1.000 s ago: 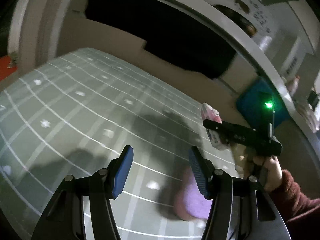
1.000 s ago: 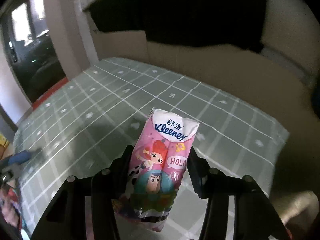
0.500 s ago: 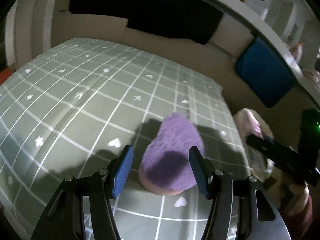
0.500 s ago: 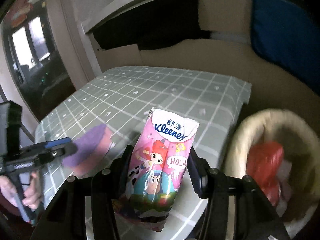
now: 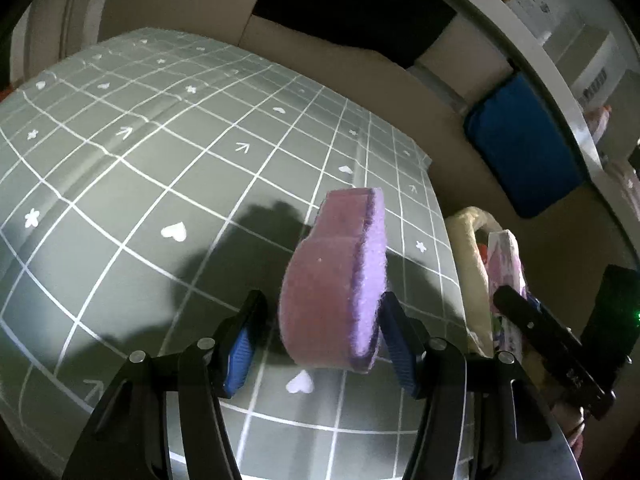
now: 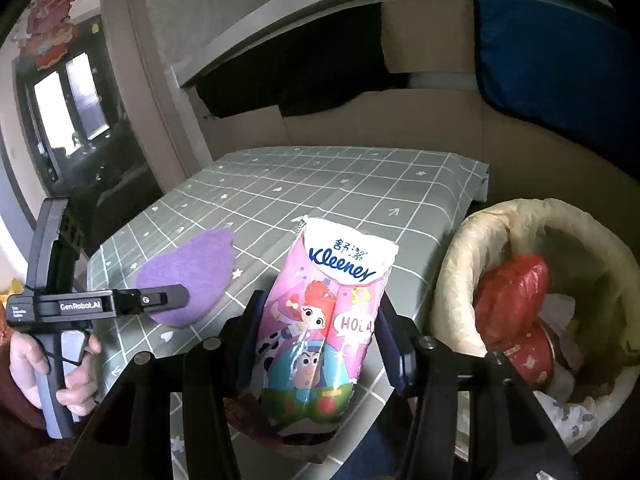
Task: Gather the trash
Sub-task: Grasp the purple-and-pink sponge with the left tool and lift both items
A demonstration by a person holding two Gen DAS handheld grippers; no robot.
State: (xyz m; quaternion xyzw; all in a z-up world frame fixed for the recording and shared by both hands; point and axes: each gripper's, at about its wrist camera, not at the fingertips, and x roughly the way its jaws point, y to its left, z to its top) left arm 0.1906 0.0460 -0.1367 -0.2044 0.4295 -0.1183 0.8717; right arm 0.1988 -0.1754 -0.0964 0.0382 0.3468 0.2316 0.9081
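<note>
My right gripper [image 6: 320, 332] is shut on a pink Kleenex tissue pack [image 6: 324, 320] and holds it upright beside a trash bin [image 6: 472, 240] lined with a pale bag. Red wrappers [image 6: 508, 300] lie in the bin. A purple sponge [image 5: 336, 284] stands tilted on edge between the blue pads of my left gripper [image 5: 320, 332]; the right pad touches it, a gap shows at the left pad. In the right wrist view the sponge [image 6: 188, 276] sits at the left gripper's tip [image 6: 160, 300] on the table. The tissue pack [image 5: 504, 264] and bin [image 5: 472, 248] show at right in the left wrist view.
A green checked tablecloth [image 5: 140, 160] covers the table. A beige wall panel [image 6: 360, 124] stands behind it. A blue cushion [image 5: 524, 160] leans at the right, above the bin. A dark window [image 6: 72, 108] is at far left.
My left gripper moved in around the sponge, which now stands tipped up on its edge. My right gripper swung right with the tissue pack, bringing the bin fully into view.
</note>
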